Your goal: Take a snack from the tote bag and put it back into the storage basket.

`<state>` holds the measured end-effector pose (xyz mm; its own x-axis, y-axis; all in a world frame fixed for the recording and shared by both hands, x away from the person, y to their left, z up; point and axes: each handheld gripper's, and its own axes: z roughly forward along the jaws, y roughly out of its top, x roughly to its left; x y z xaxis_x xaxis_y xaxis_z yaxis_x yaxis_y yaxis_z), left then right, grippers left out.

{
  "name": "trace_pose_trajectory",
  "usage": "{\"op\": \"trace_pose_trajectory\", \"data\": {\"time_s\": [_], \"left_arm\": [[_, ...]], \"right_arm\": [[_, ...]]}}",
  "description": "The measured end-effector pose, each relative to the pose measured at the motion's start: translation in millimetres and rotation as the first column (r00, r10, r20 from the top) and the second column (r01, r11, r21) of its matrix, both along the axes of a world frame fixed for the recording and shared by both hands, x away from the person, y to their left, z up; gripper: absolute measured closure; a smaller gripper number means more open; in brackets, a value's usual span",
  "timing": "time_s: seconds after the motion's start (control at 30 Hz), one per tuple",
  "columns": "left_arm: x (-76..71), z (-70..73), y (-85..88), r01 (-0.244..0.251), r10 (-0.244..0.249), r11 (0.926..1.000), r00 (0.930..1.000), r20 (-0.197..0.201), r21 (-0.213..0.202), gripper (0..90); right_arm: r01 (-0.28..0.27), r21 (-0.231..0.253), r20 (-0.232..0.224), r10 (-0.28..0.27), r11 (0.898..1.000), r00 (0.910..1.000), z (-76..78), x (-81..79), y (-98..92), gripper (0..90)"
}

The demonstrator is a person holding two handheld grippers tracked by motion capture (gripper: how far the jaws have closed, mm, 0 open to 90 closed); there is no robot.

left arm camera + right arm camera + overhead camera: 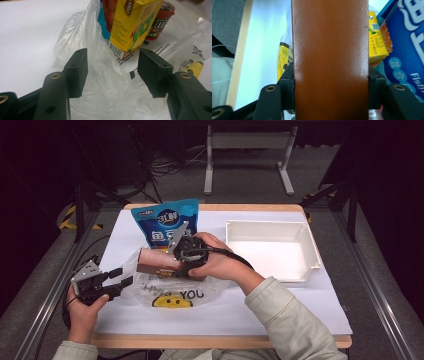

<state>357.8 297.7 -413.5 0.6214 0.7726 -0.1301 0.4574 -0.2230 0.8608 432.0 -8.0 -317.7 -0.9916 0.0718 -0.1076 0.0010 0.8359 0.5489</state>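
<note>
A white tray (306,240) is seen at the table's right, well apart from the work. A clear plastic bag (170,290) lies left of centre, its edge between the wide, unclosed jaws of the left gripper (122,277). A brown box (330,60) is clamped by the right gripper (330,80) above the bag. A yellow carton (132,25) stands inside the bag.

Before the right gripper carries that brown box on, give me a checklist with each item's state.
1. right gripper clamped on brown box: ok, both jaws press its sides.
2. Box clear of plastic bag: cannot tell.
3. left gripper holding the bag open: not ok, jaws apart, film loose between them.
4. white tray free to receive: ok.
5. yellow drink carton standing steady: cannot tell.
</note>
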Motion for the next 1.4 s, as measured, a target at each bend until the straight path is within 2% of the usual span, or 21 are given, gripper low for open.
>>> {"op": "trace_pose_trajectory", "data": {"time_s": [0.3, 0.57, 0.93, 1.17, 1.4], "left_arm": [[0.1, -0.3, 0.3, -0.003, 0.003, 1.0, 1.0, -0.002, 0.001, 42.2], [-0.1, -0.3, 0.7, -0.005, 0.005, 1.0, 1.0, -0.004, 0.003, 42.2], [0.5, -1.3, 0.1, -0.01, 0.01, 0.9999, 0.9999, -0.009, 0.003, 42.2], [1.7, -2.7, -1.7, -0.008, 0.008, 0.9999, 0.9999, -0.013, 0.01, 42.3], [1.4, -2.5, -1.1, -0.011, 0.011, 0.9999, 0.9999, -0.012, 0.006, 42.2]], "right_arm": [[-0.022, 0.043, -0.005, 0.022, 0.999, 0.9997, 14.7, -2.6, -11.3, 42.5], [-0.008, 0.06, 0.0, 0.008, 0.998, 1.0, 29.1, -1.6, -25.9, 42.6], [0.03, 0.037, 0.024, -0.031, 0.999, 0.9992, 45.2, 1.5, -54.8, 42.6], [0.053, 0.059, 0.026, -0.055, 0.997, 0.9982, 53.3, 5.6, -76.0, 42.6], [0.071, 0.035, 0.037, -0.072, 0.997, 0.9967, 57.0, 9.0, -88.6, 42.5]]}}
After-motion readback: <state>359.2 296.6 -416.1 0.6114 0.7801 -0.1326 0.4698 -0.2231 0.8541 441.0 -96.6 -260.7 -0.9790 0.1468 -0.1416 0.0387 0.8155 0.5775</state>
